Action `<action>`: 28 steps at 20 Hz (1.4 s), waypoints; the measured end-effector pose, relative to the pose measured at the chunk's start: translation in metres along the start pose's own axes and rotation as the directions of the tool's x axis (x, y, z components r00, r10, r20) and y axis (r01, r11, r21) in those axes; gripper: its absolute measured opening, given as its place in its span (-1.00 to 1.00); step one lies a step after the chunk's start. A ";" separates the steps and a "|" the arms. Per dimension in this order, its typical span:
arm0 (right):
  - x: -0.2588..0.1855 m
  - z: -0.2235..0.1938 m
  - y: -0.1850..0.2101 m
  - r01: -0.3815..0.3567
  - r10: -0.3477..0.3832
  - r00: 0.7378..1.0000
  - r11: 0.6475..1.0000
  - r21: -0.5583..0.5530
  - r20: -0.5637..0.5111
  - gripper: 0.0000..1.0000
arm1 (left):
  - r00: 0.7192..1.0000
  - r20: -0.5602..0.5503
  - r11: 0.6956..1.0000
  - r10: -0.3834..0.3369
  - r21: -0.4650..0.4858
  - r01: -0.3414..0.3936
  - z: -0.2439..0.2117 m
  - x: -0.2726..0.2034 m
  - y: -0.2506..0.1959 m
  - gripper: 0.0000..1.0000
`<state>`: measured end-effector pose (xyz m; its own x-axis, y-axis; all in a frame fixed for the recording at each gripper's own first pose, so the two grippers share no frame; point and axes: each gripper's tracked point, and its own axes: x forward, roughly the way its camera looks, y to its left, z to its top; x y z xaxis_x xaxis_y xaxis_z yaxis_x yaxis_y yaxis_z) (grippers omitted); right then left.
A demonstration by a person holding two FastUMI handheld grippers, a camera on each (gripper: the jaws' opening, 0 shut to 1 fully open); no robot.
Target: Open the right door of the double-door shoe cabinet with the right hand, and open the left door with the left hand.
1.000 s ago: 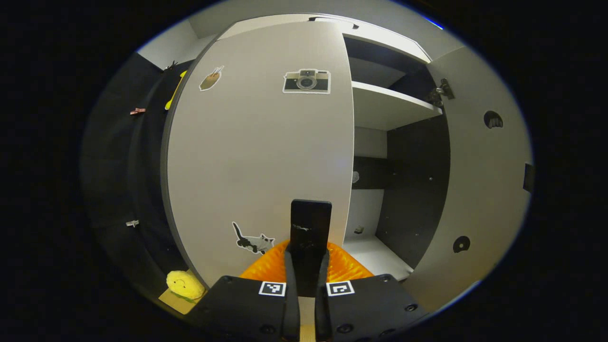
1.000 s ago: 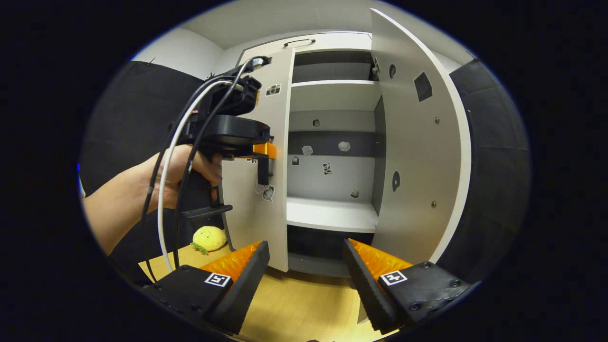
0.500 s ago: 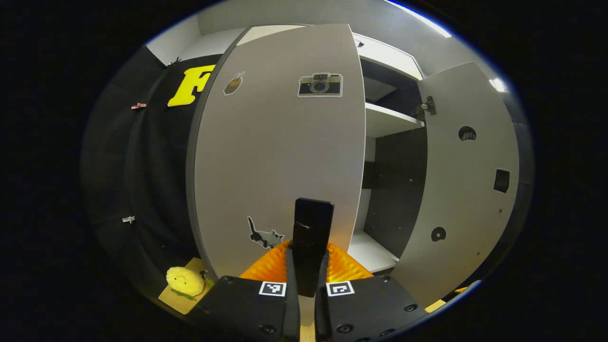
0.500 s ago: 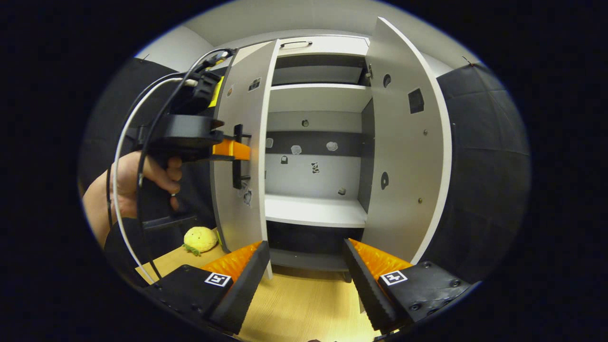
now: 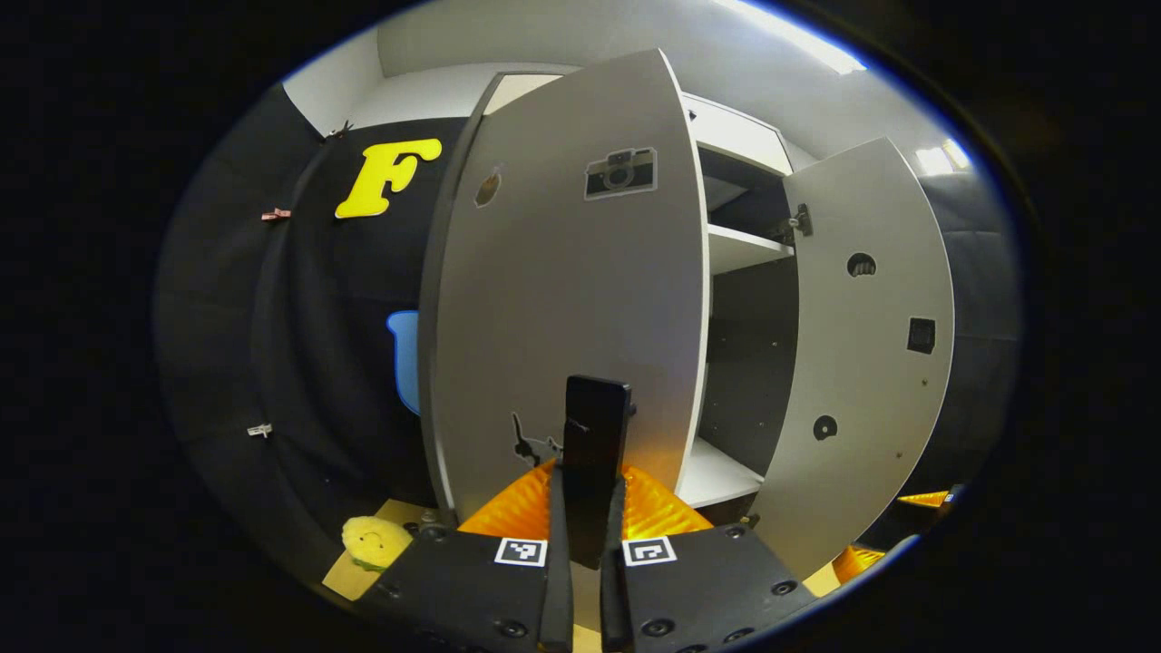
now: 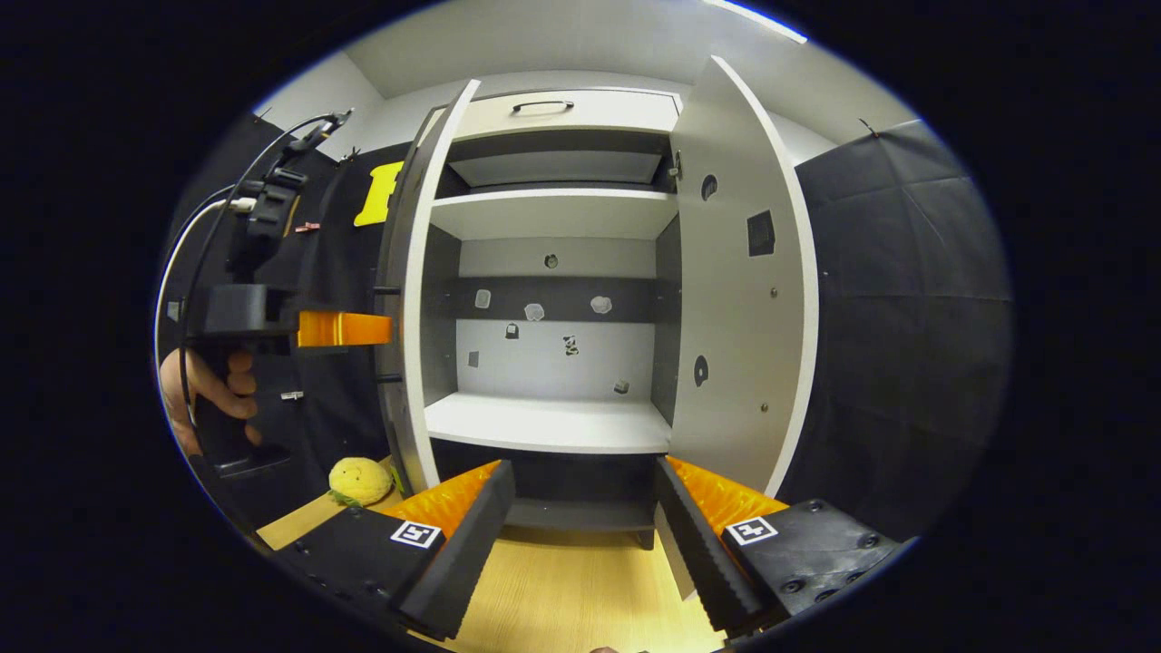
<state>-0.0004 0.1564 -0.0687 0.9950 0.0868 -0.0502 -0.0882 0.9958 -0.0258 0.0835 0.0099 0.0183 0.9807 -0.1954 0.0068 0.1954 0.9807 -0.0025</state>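
Shoe cabinet point(image 6: 553, 426) fills my fwd view, white shelves on a wood floor point(image 6: 580, 599). Both doors stand open. Right door point(image 6: 739, 308) swung out wide, inner face w/ hinge holes toward me. Left door point(image 5: 567, 299) swung out too, seen nearly edge-on in right gripper view; camera sticker point(image 5: 620, 172) high on its front. My left gripper point(image 5: 588, 481) is clenched on the black door handle point(image 5: 594, 453), both fingers pressing it. A hand point(image 6: 213, 399) holds that gripper. My right gripper point(image 6: 585, 508) hangs released, fingers spread wide, nothing btwn them, short of the cabinet. Small yellow plush toy point(image 6: 360, 479) on floor by left door.
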 end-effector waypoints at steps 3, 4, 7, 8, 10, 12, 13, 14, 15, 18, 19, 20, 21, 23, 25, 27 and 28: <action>-0.003 0.001 0.009 -0.004 0.004 1.000 1.000 -0.013 -0.002 0.96 | 1.000 0.010 0.999 0.029 -0.013 -0.029 0.001 -0.019 0.023 -0.68; -0.005 0.001 0.012 -0.007 0.007 1.000 1.000 -0.016 -0.002 0.96 | 0.999 0.018 0.999 0.040 -0.004 -0.039 0.002 -0.025 0.032 -0.68; -0.009 0.003 0.017 -0.002 0.002 1.000 1.000 -0.017 0.009 0.96 | 0.997 0.054 0.997 0.061 0.038 -0.063 0.005 -0.037 0.055 -0.64; -0.010 0.003 0.018 0.000 0.000 1.000 1.000 -0.016 0.009 0.96 | 0.996 0.058 0.997 0.067 0.032 -0.069 0.005 -0.039 0.062 -0.72; -0.010 0.002 0.020 0.000 0.000 1.000 1.000 -0.009 0.004 0.96 | 0.996 0.056 0.997 0.067 0.020 -0.068 0.007 -0.044 0.075 -0.76; -0.010 0.002 0.021 -0.003 0.003 1.000 1.000 0.005 -0.004 0.96 | 0.997 0.043 0.997 0.066 0.037 -0.068 0.008 -0.049 0.090 -0.77; -0.010 0.003 0.021 -0.005 0.005 1.000 1.000 0.011 -0.004 0.96 | 0.996 0.040 0.996 0.075 0.047 -0.077 0.009 -0.051 0.099 -0.77; -0.009 0.004 0.020 -0.003 0.003 1.000 1.000 0.011 -0.004 0.96 | 0.995 0.039 0.994 0.094 0.053 -0.096 0.008 -0.053 0.111 -0.78; -0.010 0.004 0.018 0.001 -0.001 1.000 1.000 0.008 -0.005 0.96 | 0.992 0.039 0.991 0.120 0.055 -0.122 0.008 -0.055 0.124 -0.80; -0.012 0.006 0.012 0.013 -0.013 1.000 1.000 0.007 -0.014 0.96 | 0.993 0.028 0.993 0.118 0.017 -0.118 0.005 -0.060 0.150 -0.89; -0.013 0.007 0.007 0.019 -0.018 1.000 1.000 0.008 -0.018 0.96 | 0.997 0.023 0.997 0.068 -0.035 -0.067 0.005 -0.063 0.143 -0.89; -0.014 0.007 0.005 0.024 -0.024 0.999 1.000 0.008 -0.029 0.96 | 0.999 0.019 0.996 0.049 -0.069 -0.047 0.006 -0.068 0.140 -0.83; -0.013 0.008 0.005 0.026 -0.026 0.999 1.000 0.008 -0.041 0.96 | 0.999 0.017 0.996 0.047 -0.076 -0.046 0.007 -0.075 0.142 -0.84; -0.016 0.014 -0.004 0.029 -0.029 0.998 1.000 0.011 -0.047 0.96 | 0.997 0.015 0.996 0.078 -0.053 -0.078 0.007 -0.092 0.146 -0.84; -0.016 0.023 -0.009 0.029 -0.028 0.999 1.000 0.010 -0.037 0.96 | 0.993 0.011 0.993 0.117 -0.021 -0.117 0.007 -0.110 0.141 -0.96; -0.019 0.034 -0.018 0.020 -0.020 1.000 1.000 0.015 -0.020 0.96 | 0.990 0.016 0.990 0.143 0.009 -0.143 0.008 -0.124 0.126 -0.90; -0.020 0.037 -0.024 0.016 -0.016 1.000 1.000 0.018 -0.014 0.96 | 0.987 0.025 0.987 0.159 0.019 -0.159 0.010 -0.131 0.117 -0.89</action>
<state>-0.0168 0.1320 -0.0297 0.9954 0.0709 -0.0639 -0.0716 0.9974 -0.0088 -0.0219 0.1501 0.0268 0.9988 -0.0368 0.0310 0.0364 0.9992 0.0157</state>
